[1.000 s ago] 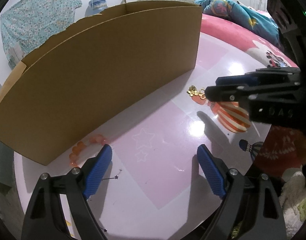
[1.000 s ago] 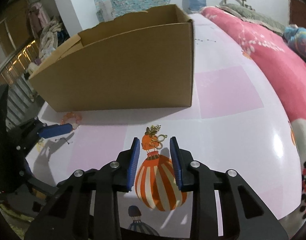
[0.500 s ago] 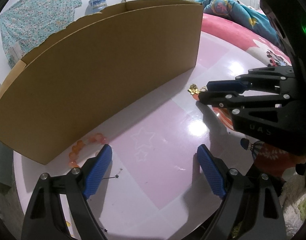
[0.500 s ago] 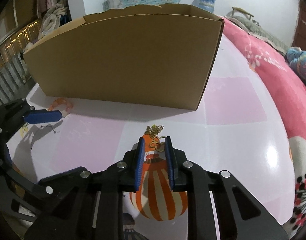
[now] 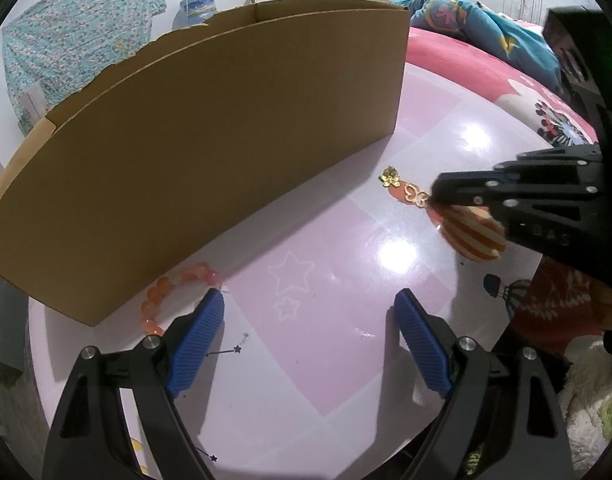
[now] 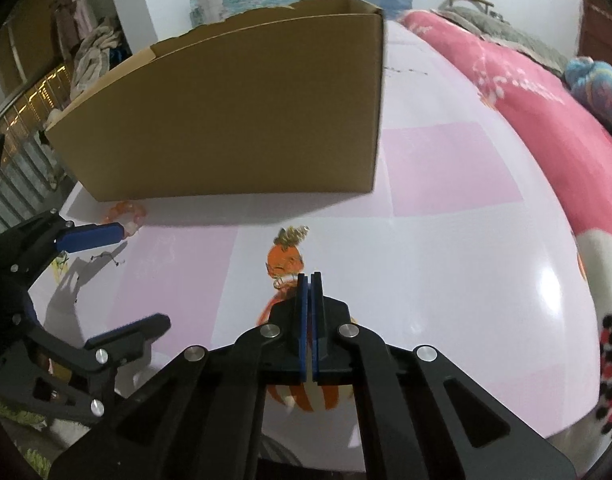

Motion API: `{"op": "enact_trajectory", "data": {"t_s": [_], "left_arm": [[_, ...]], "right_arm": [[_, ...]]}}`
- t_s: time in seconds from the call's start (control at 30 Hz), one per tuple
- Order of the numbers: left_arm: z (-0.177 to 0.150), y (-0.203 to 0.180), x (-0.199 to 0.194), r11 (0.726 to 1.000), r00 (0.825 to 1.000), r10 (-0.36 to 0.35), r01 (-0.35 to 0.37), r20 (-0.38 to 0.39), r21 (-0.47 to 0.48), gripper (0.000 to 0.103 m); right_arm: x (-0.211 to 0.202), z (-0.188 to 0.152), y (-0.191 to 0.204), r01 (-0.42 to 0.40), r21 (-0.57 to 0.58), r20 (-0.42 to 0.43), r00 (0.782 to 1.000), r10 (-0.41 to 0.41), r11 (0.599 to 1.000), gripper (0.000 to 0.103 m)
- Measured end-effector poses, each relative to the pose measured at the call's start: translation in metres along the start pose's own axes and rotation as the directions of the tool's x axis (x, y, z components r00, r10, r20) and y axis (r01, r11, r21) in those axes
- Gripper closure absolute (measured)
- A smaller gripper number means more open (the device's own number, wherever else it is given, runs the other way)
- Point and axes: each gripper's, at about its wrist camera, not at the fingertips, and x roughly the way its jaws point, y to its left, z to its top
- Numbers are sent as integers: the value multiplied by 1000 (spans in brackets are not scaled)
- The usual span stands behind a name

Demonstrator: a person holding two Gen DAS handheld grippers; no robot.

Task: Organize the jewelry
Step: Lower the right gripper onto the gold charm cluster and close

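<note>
One gold flower-and-loop charm (image 5: 406,188)

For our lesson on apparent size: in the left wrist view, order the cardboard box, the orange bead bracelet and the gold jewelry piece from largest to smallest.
1. Cardboard box, by far the largest.
2. Orange bead bracelet, partly hidden.
3. Gold jewelry piece, smallest, though it lies farther away.

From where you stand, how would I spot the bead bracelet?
Find the big cardboard box standing on the pink table. At the box's near left corner lies the orange bead bracelet, a loop of round beads, unlike the small gold piece farther right.
</note>
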Motion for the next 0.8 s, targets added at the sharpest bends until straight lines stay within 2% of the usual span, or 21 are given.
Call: {"op": "enact_trajectory", "data": {"t_s": [0.13, 0.23, 0.3, 0.33, 0.37, 0.53, 0.6, 0.67, 0.8], "left_arm": [[1, 1, 0, 1000, 1000, 2, -2, 9, -8, 18], [3, 5, -4, 1000, 999, 5, -4, 32, -19, 18], [4, 8, -7, 1000, 999, 9, -7, 49, -28, 18], [5, 9, -8, 999, 998, 11, -9, 56, -32, 18], [6, 11, -10, 999, 998, 12, -10, 66, -40, 18], [10, 19, -15, 997, 995, 13, -5, 96, -78, 19], [12, 21, -19, 996, 994, 8, 2, 109, -89, 25], [14, 22, -21, 996, 992, 0, 11, 124, -94, 28], [20, 20, -21, 992, 986, -68, 83, 150, -94, 39]], "right_arm": [[-3, -2, -6, 2, 20, -6, 1000, -2, 1000, 103], [-4, 0, -7, -17, 16, 6, 1000, 17, 1000, 98], [-8, 3, -3, -47, 3, 31, 998, 47, 999, 91], [-9, 5, -1, -56, -8, 40, 998, 56, 998, 82], [-9, 7, 2, -55, -23, 48, 997, 57, 998, 78], [10, 17, 16, -28, -136, 40, 999, 34, 990, 78], [13, 15, 19, -18, -155, 35, 999, 23, 988, 81], [12, 14, 18, -11, -162, 31, 999, 16, 987, 93], [3, 10, 0, -3, -98, 30, 1000, 6, 995, 93]]}}
